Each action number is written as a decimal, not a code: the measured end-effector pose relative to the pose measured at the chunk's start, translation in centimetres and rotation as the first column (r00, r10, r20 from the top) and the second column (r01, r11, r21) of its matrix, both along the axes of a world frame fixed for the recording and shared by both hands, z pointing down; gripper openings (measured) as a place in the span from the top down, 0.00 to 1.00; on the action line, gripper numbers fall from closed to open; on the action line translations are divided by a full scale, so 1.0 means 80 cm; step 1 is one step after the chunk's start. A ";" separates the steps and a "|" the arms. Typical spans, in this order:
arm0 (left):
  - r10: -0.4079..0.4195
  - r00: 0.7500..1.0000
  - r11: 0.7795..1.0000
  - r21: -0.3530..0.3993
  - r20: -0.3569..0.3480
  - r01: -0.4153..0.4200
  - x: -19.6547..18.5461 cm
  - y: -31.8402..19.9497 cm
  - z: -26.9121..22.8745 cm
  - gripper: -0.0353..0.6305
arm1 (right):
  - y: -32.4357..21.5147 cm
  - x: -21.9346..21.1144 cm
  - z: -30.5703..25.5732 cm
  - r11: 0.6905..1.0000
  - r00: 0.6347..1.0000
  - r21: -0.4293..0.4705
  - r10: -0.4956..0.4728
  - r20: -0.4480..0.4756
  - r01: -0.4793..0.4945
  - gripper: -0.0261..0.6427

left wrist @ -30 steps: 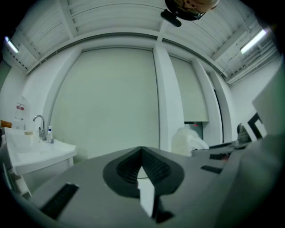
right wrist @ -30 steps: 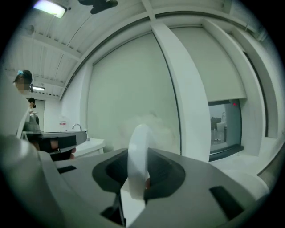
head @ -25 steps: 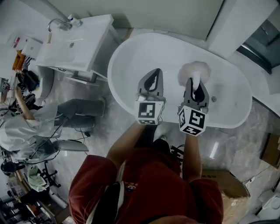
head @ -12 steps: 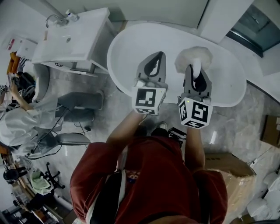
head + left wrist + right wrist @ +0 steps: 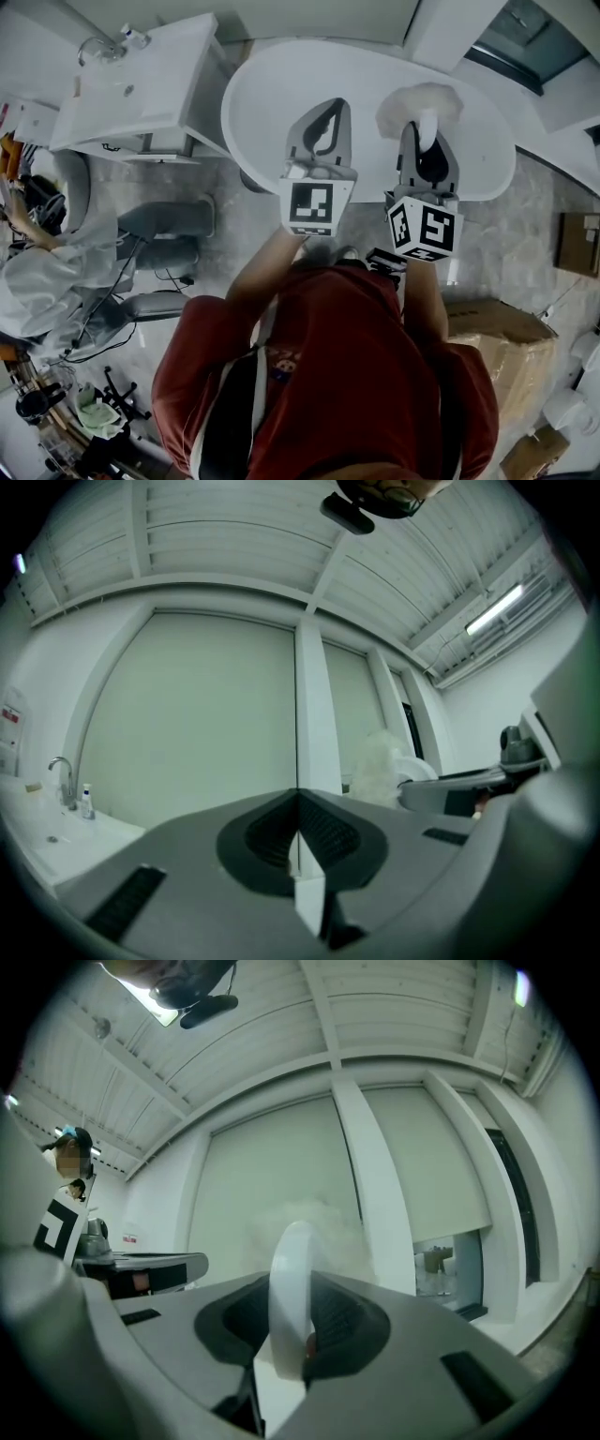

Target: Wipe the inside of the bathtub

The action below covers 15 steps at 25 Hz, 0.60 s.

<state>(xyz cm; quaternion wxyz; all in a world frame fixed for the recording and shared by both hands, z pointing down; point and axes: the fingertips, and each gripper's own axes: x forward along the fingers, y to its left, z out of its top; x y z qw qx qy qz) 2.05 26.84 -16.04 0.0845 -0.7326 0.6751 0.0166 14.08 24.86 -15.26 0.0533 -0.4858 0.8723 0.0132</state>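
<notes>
No words or numbers I can read, only square markers on left cube (image 5: 310,207) and right cube (image 5: 424,228), red-and-white wall label (image 5: 9,731) at nine o'clock too blurred

The left tool (image 5: 330,107) and the right tool (image 5: 427,129) with its duster (image 5: 419,101) have risen, seemingly out of the bathtub (image 5: 236,141).

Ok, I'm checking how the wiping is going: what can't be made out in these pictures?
- Whether the duster touches the bathtub: head view looks steeply down, so contact is unreadable.
- Bathtub's near wall: head view, hidden behind the left gripper and right gripper.
- Bathtub inside: outside the frame of both gripper views.
</notes>
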 end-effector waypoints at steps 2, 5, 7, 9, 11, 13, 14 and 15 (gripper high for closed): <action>-0.001 1.000 1.000 0.020 -0.006 0.001 -0.002 0.000 -0.004 0.92 | 0.001 -0.003 -0.005 1.000 1.000 0.014 -0.018 -0.009 0.019 0.82; 0.018 1.000 0.999 0.037 0.002 -0.018 0.004 0.003 -0.007 0.92 | 0.008 -0.004 -0.011 0.999 0.999 0.035 -0.027 -0.035 0.028 0.82; 0.030 1.000 0.999 0.028 -0.004 -0.030 0.010 0.011 -0.001 0.92 | 0.018 -0.003 -0.005 0.999 0.998 0.038 -0.016 -0.060 0.018 0.82; 0.038 0.999 0.999 0.022 -0.020 -0.038 0.011 0.017 0.002 0.92 | 0.024 -0.006 0.001 0.999 0.998 0.039 -0.011 -0.067 0.013 0.82; 0.044 0.999 0.998 0.033 -0.001 -0.044 0.008 0.020 0.002 0.92 | 0.028 -0.012 0.004 0.999 0.998 0.040 -0.013 -0.064 0.016 0.82; 0.046 0.999 0.998 0.033 0.005 -0.046 0.008 0.022 0.003 0.92 | 0.030 -0.015 0.009 0.999 0.997 0.034 -0.016 -0.069 0.018 0.82; 0.047 0.999 0.998 0.031 0.003 -0.047 0.010 0.023 0.004 0.92 | 0.030 -0.014 0.010 0.999 0.997 0.031 -0.016 -0.072 0.018 0.82; 0.049 0.999 0.998 0.031 0.000 -0.049 0.012 0.023 0.004 0.92 | 0.031 -0.012 0.010 0.999 0.997 0.030 -0.014 -0.073 0.017 0.82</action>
